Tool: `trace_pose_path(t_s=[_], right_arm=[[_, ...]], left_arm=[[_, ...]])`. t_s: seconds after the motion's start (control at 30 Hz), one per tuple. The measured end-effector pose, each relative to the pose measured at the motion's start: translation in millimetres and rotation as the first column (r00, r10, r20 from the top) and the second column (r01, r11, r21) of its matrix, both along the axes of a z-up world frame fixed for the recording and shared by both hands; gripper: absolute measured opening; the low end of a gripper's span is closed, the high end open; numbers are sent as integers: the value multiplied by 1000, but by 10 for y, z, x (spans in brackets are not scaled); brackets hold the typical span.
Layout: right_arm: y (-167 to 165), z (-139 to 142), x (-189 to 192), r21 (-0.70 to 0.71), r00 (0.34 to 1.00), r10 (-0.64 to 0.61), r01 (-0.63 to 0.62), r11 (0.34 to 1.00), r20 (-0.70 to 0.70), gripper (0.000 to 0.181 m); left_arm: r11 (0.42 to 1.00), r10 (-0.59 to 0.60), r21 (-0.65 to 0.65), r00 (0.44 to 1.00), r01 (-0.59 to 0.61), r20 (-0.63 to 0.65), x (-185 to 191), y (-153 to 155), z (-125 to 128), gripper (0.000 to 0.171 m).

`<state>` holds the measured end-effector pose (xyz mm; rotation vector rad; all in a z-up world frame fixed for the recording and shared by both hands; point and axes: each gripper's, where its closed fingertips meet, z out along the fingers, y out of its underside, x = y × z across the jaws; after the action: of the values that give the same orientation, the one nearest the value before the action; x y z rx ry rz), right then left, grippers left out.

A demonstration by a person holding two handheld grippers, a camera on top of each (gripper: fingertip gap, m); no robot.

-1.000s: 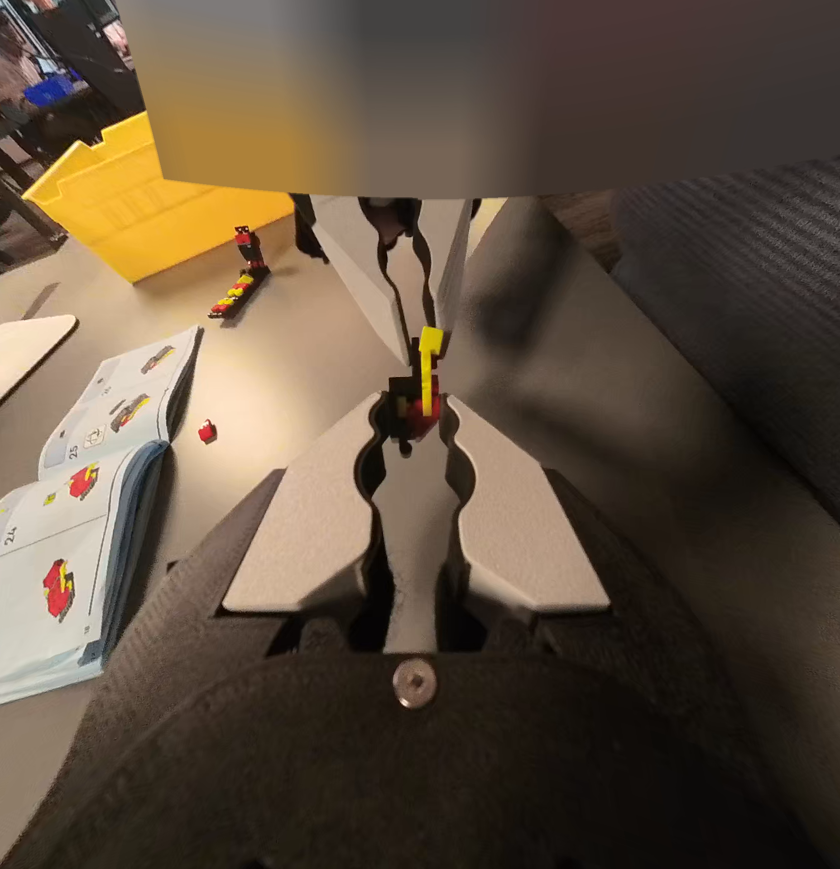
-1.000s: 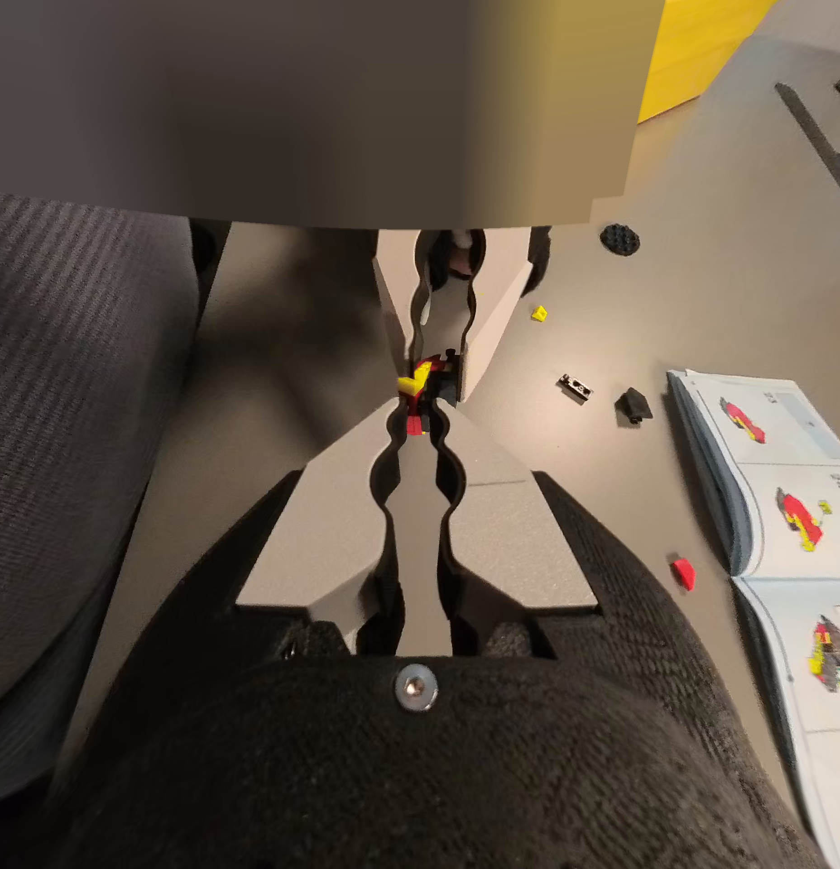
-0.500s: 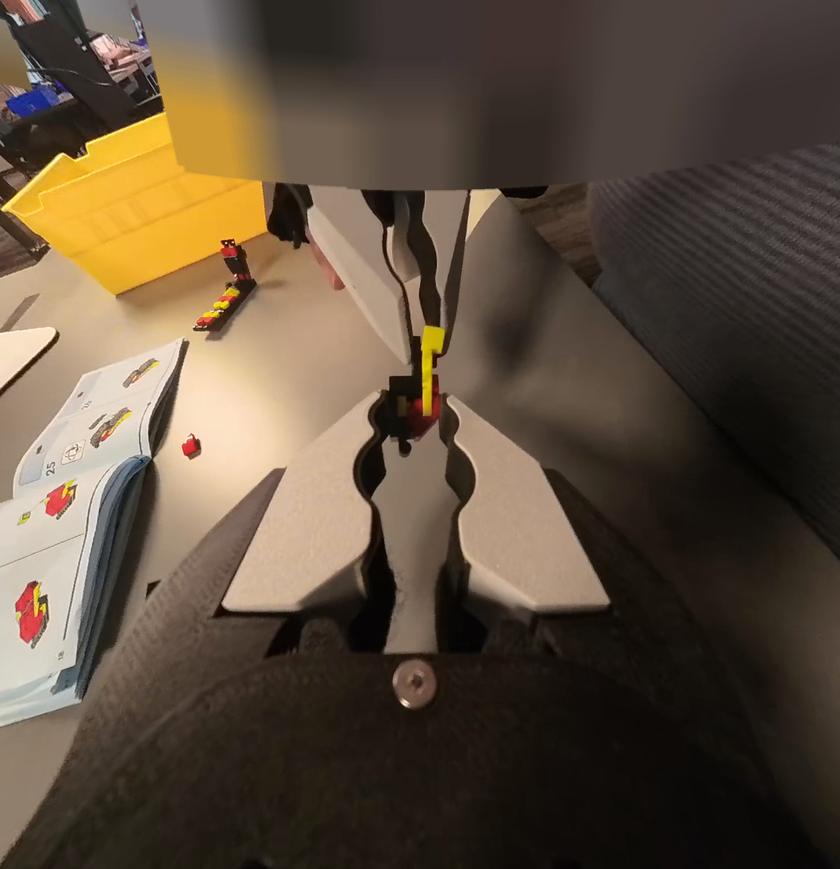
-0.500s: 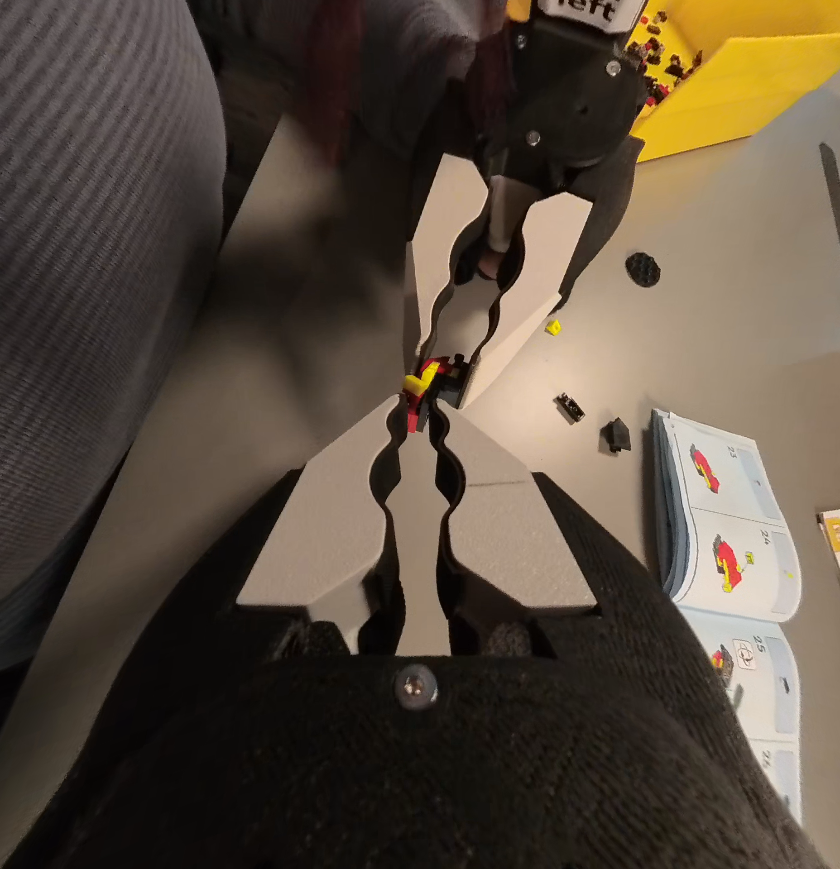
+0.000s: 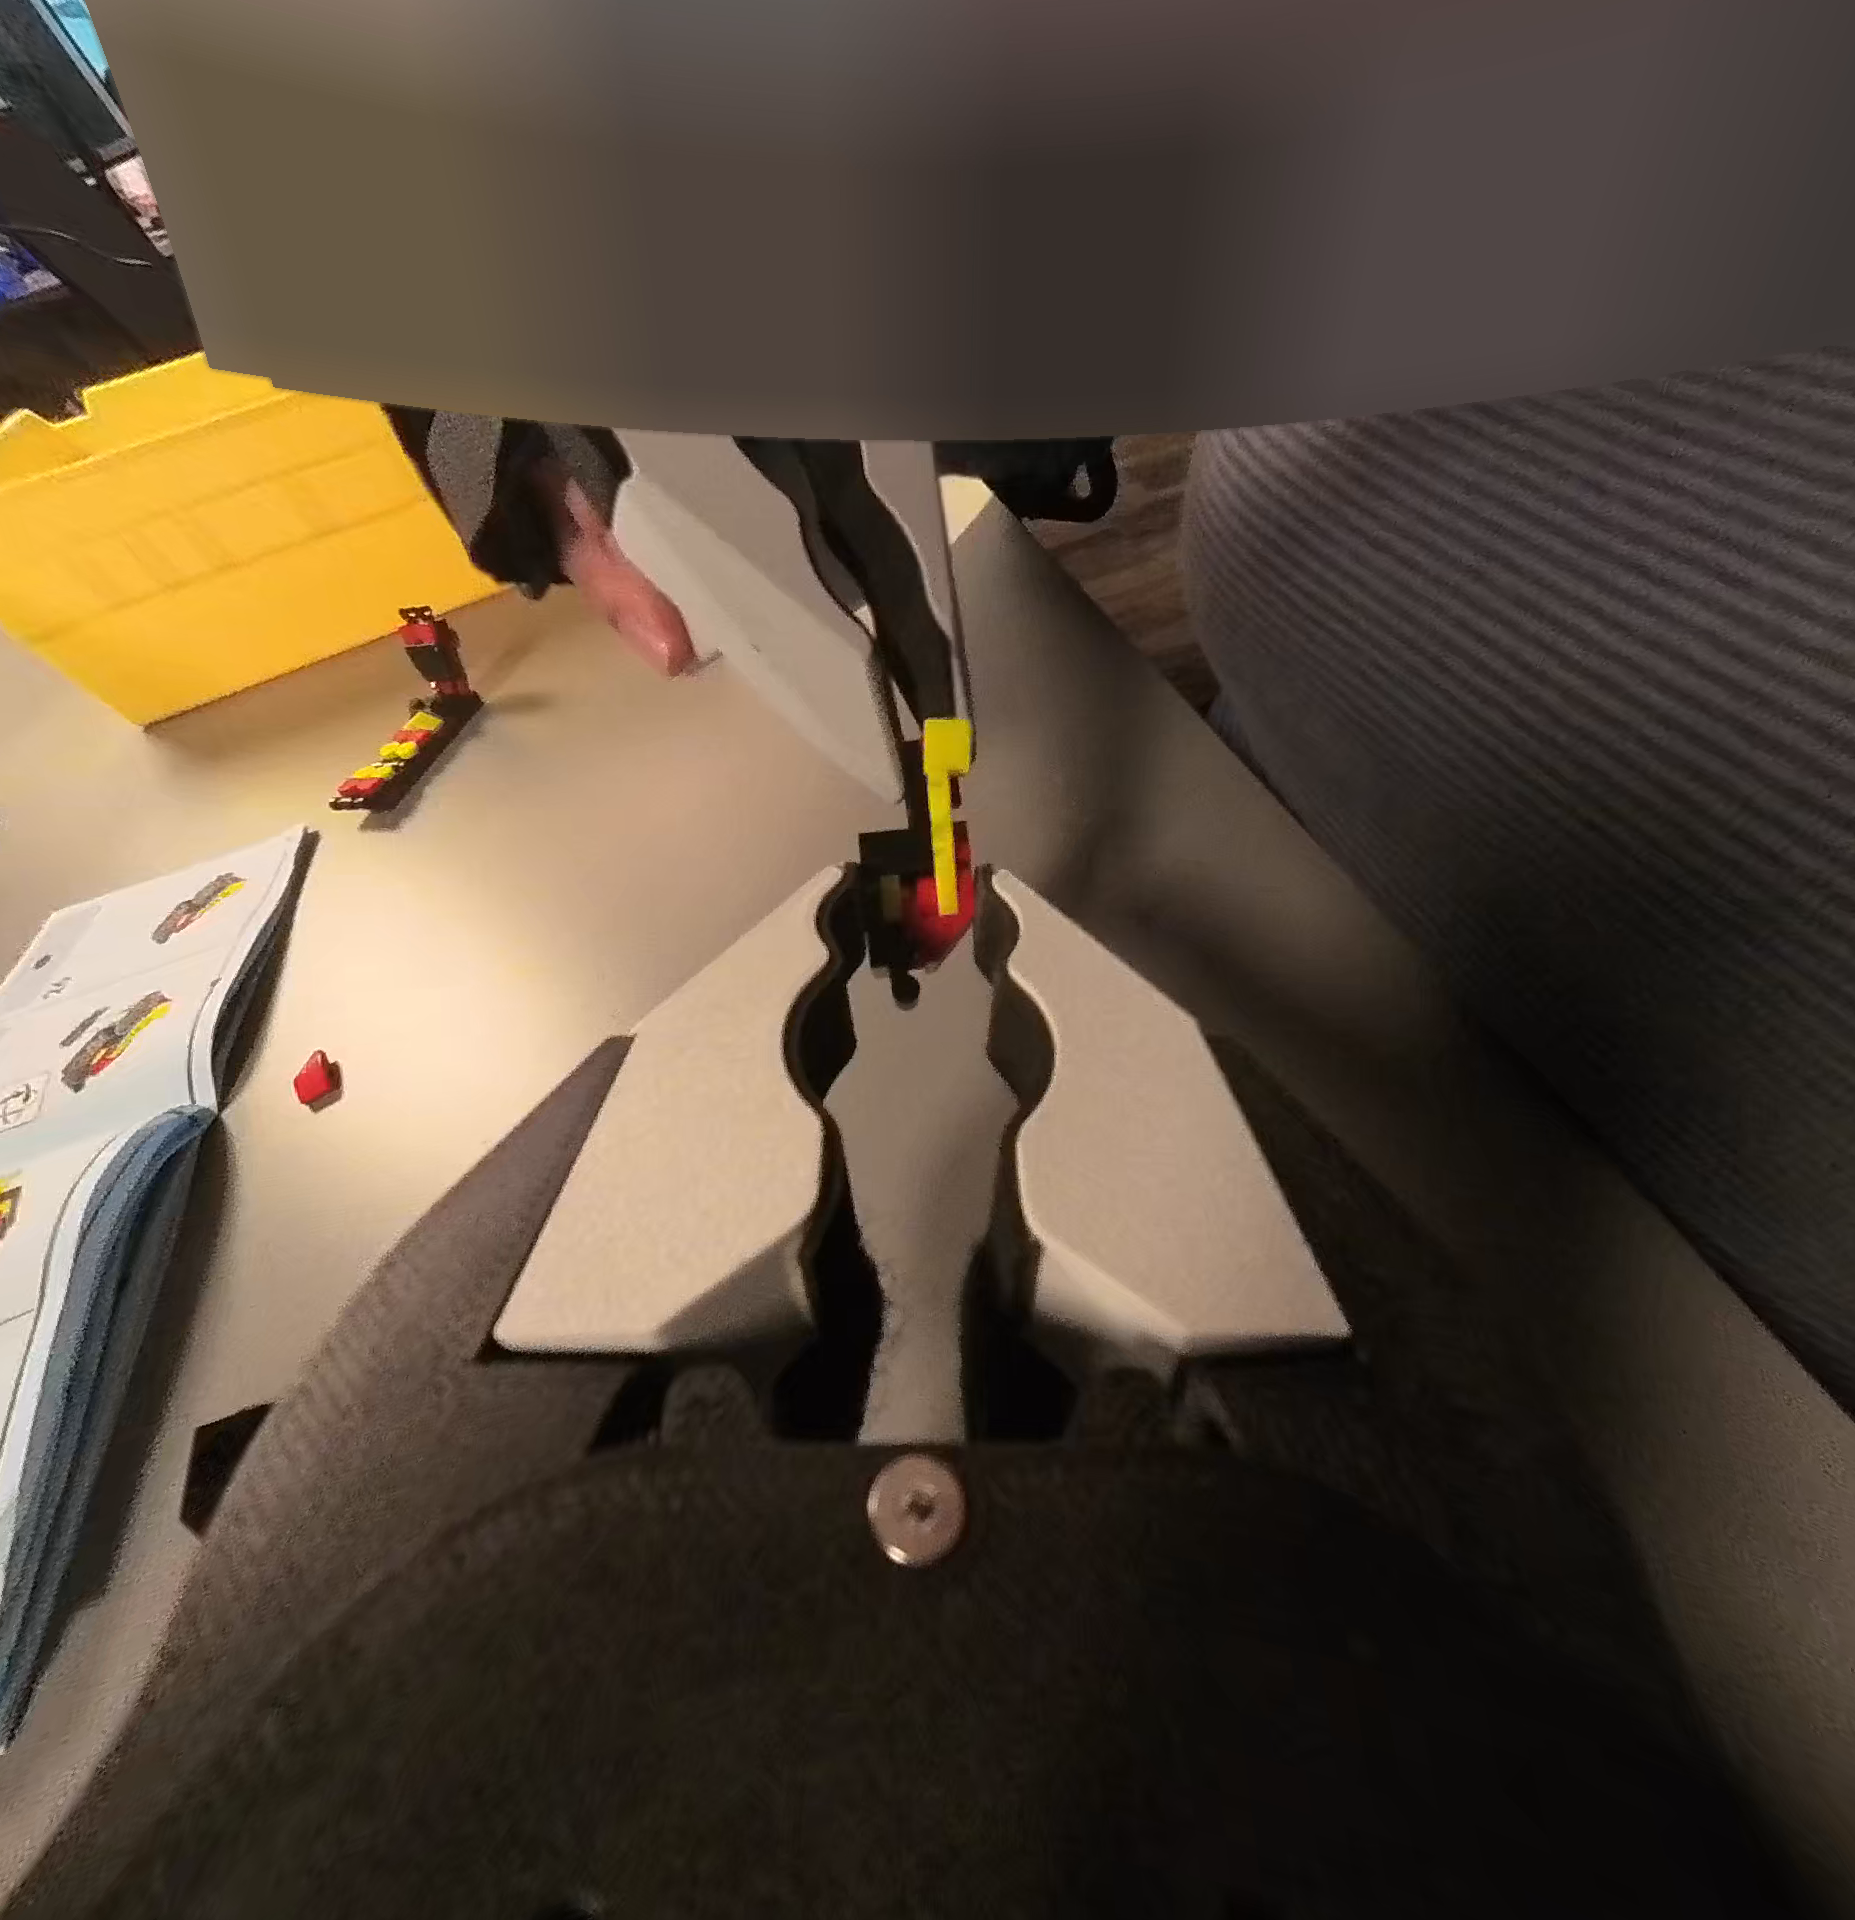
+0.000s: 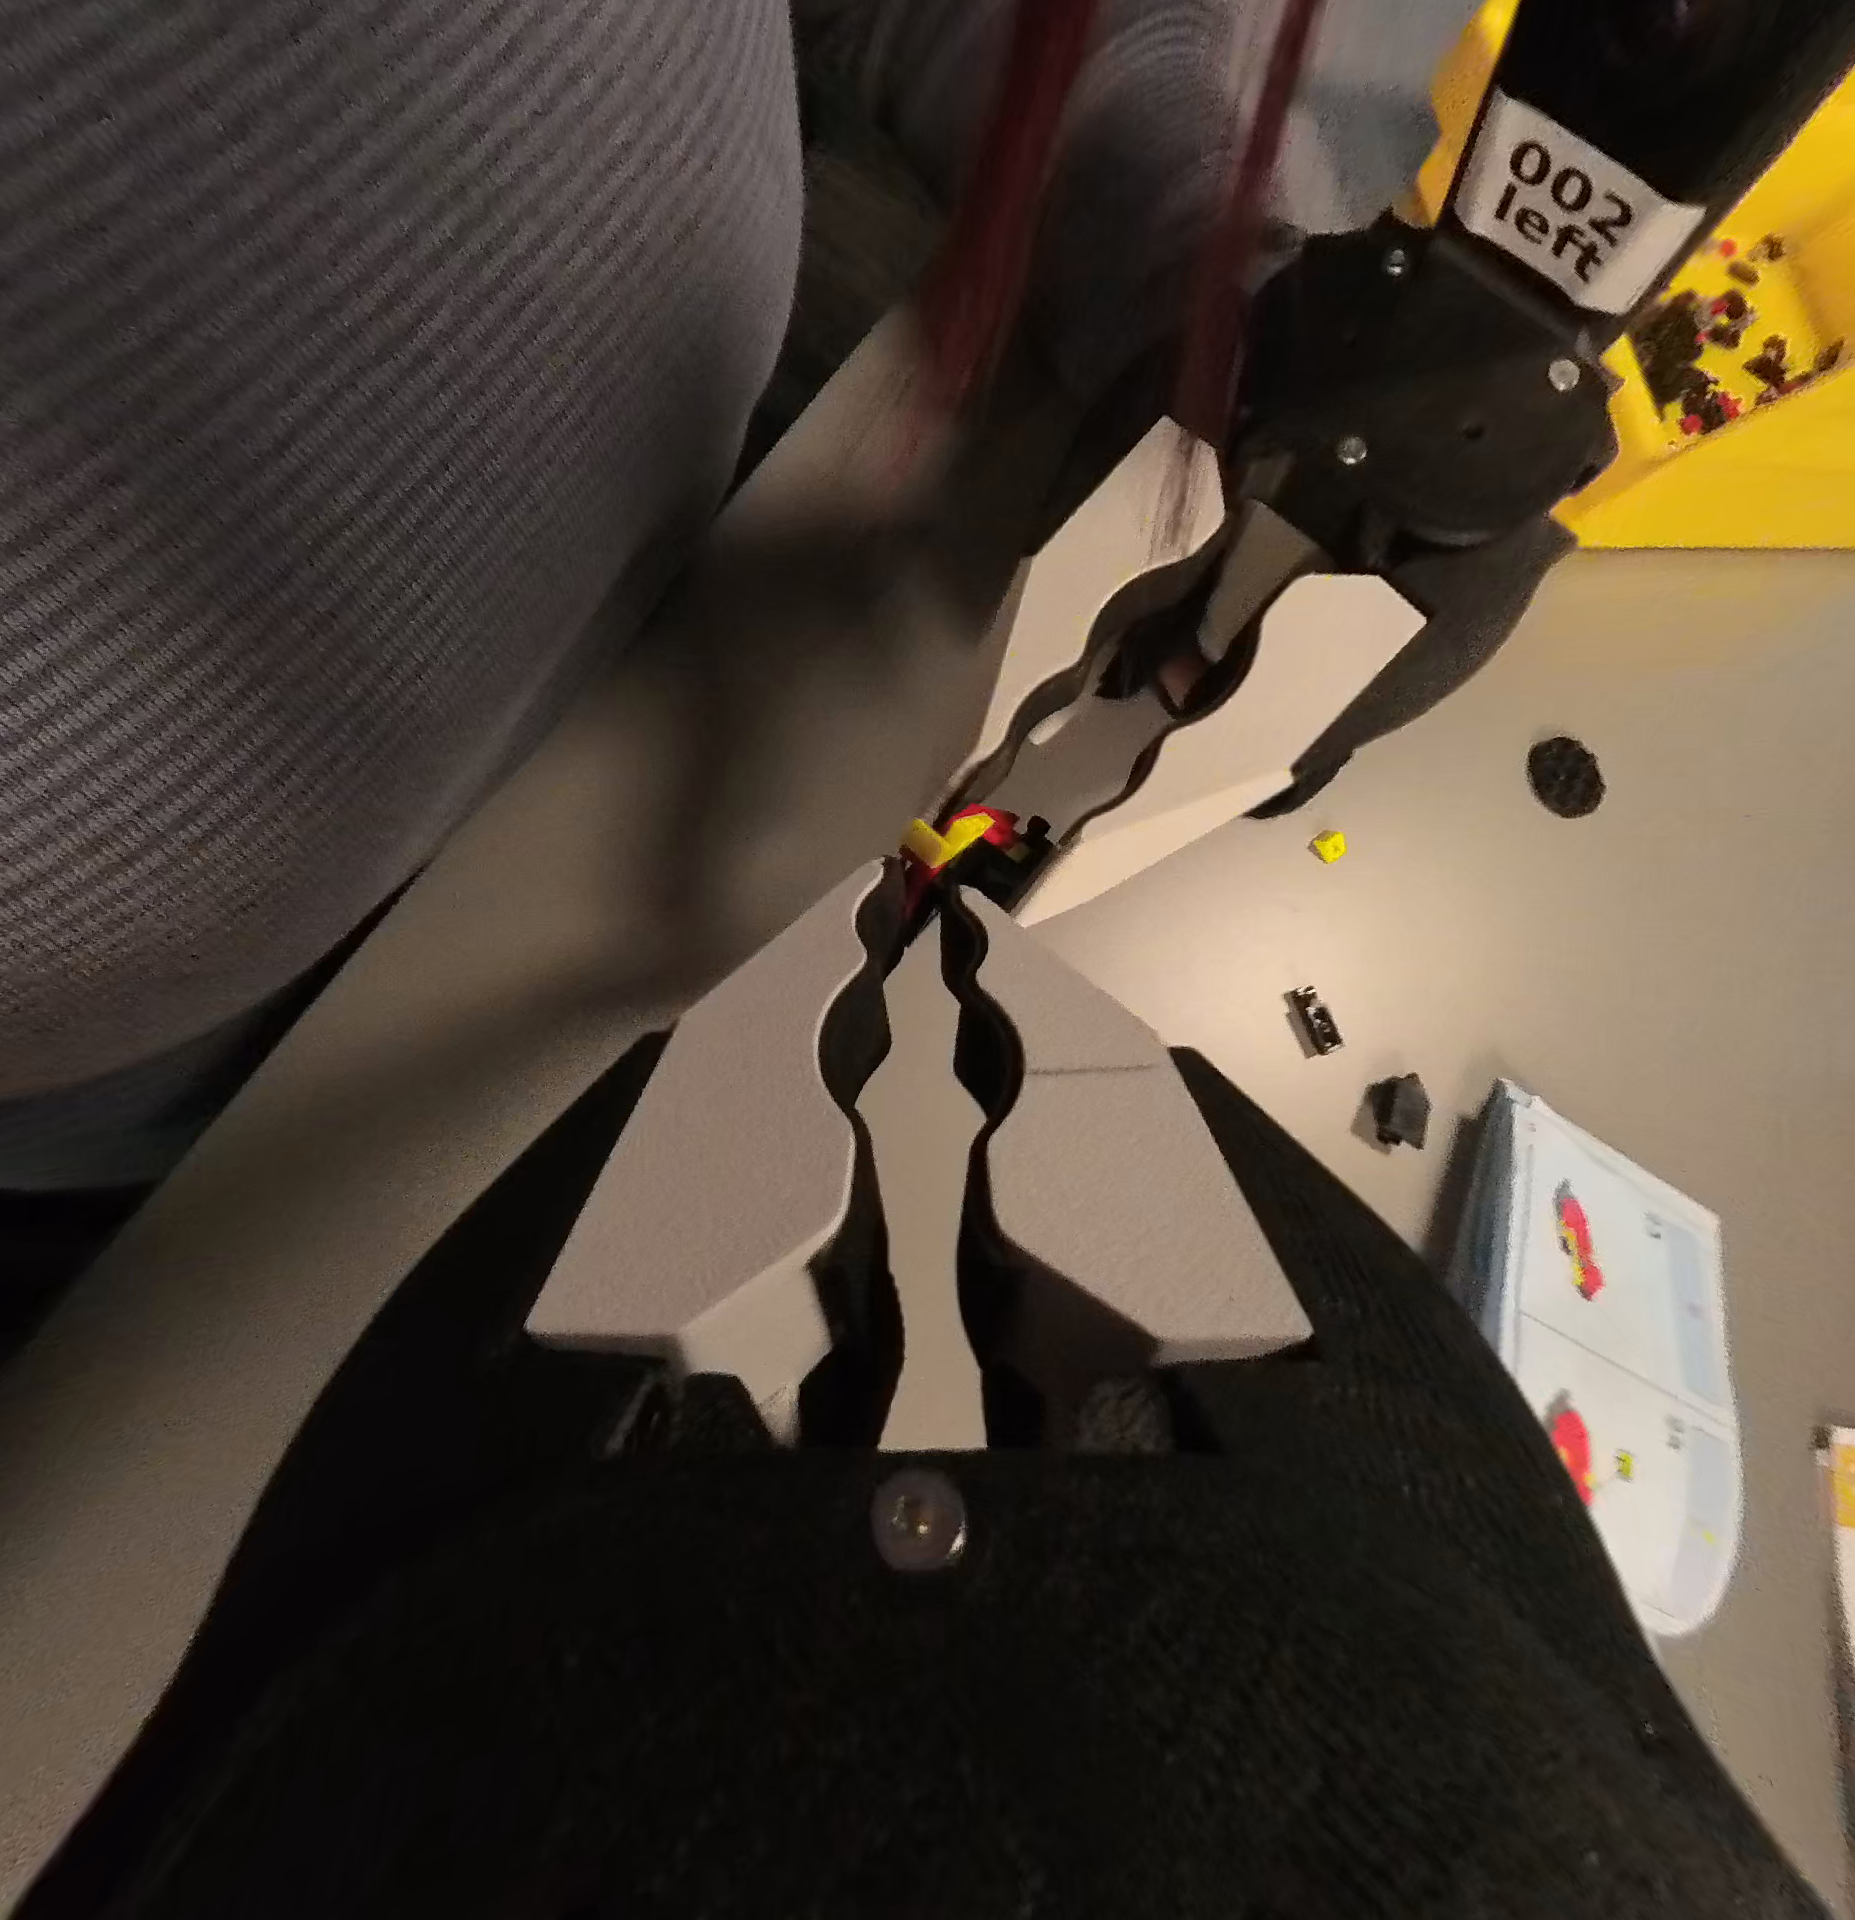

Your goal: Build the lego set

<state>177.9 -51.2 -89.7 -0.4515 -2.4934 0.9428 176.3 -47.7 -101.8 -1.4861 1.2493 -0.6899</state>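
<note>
A small red, black and yellow lego assembly is held in the air between both grippers, above the table's near edge. My left gripper is shut on its red and black lower part. My right gripper comes in from above in the left wrist view, tip to tip with the left one, by the yellow L-shaped piece. In the right wrist view my right gripper is shut on the assembly's red and yellow end, and the left gripper holds the far end.
A yellow bin of loose pieces stands at the back. A long red, yellow and black partial build lies before it. An open instruction booklet, a red piece, a yellow piece and black pieces lie on the table. A person's grey-clad body is close by.
Both grippers have stayed shut on the assembly. The right wrist view has rolled and tipped up, so the left gripper now slants across it. The left view has swung slightly to the right.
</note>
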Motion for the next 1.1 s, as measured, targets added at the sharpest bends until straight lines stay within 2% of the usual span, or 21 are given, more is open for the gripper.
trace_pose_path(t_s=[0.2,0.37,0.5,0.77,0.9,0.97,1.03,1.1], right_arm=[[26,-20,-3,88,998,29,-24,996,-49,4],[162,34,-145,82,989,-107,115,990,-100,5],[224,119,-217,4,970,-217,219,976,-114,6],[242,205,-241,-47,950,-272,268,962,-152,7],[297,257,-253,-99,939,-293,279,955,-180,24],[345,240,-266,-102,932,-296,280,955,-210,48],[431,215,-310,-70,901,-290,283,957,-322,62],[596,201,-386,-17,824,-300,334,943,-480,67]], left_arm=[[1000,15,-14,1000,-15,-7,-4,26,-16,20],[989,121,90,993,-121,5,-137,187,42,19],[972,171,154,984,-175,40,-207,260,116,19],[968,174,164,980,-188,95,-218,273,190,19],[973,168,138,980,-183,110,-207,272,197,19],[976,178,98,972,-194,156,-233,286,245,20],[980,189,15,952,-199,242,-299,305,330,20],[976,218,-76,916,-204,338,-402,351,416,20]])
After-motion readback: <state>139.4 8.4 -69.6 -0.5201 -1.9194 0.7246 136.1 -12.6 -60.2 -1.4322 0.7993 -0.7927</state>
